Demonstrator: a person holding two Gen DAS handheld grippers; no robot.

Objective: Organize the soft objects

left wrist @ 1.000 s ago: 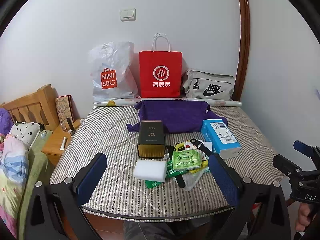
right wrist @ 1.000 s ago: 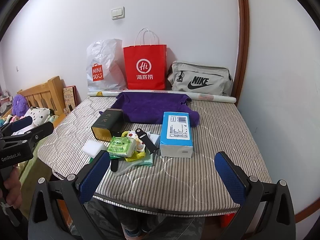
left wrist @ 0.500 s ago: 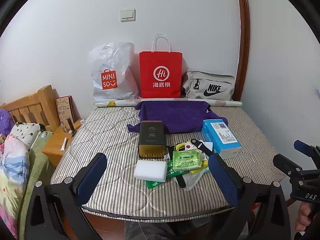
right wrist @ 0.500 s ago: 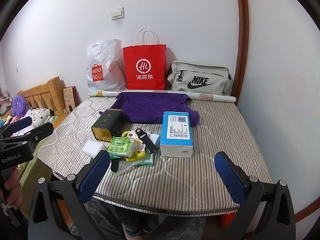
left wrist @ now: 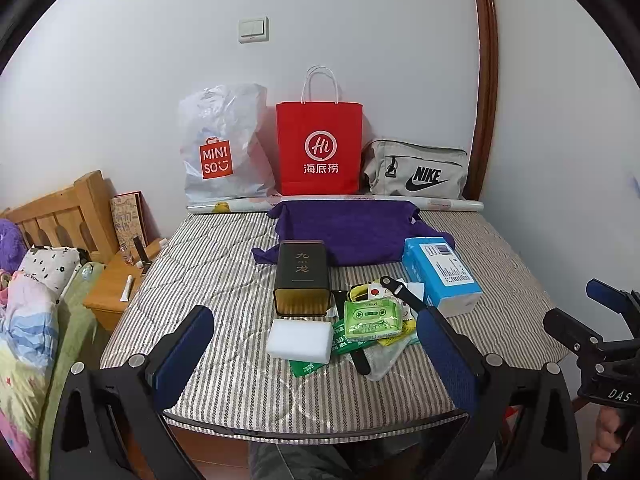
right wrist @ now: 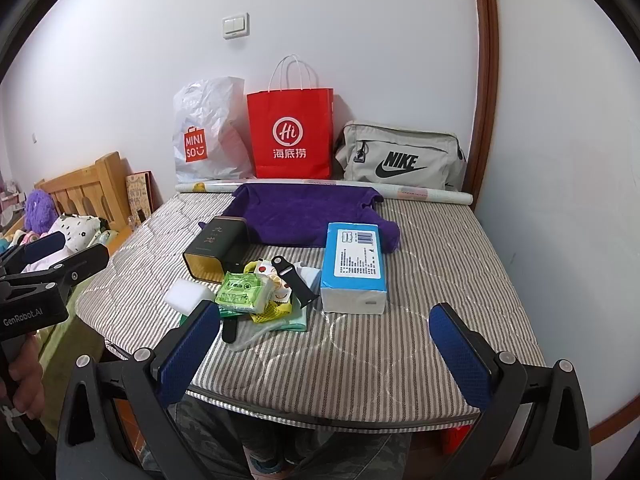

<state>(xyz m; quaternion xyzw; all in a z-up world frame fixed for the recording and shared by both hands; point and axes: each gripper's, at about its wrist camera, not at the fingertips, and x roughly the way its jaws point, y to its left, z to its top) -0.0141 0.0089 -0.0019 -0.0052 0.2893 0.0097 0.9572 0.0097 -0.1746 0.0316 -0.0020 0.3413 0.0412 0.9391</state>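
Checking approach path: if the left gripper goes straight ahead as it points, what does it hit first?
Likely the white sponge block, centred between the open left gripper fingers, with the dark tin just behind. Depth is uncertain.

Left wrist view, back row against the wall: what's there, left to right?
White Miniso plastic bag → red paper bag → grey Nike bag.
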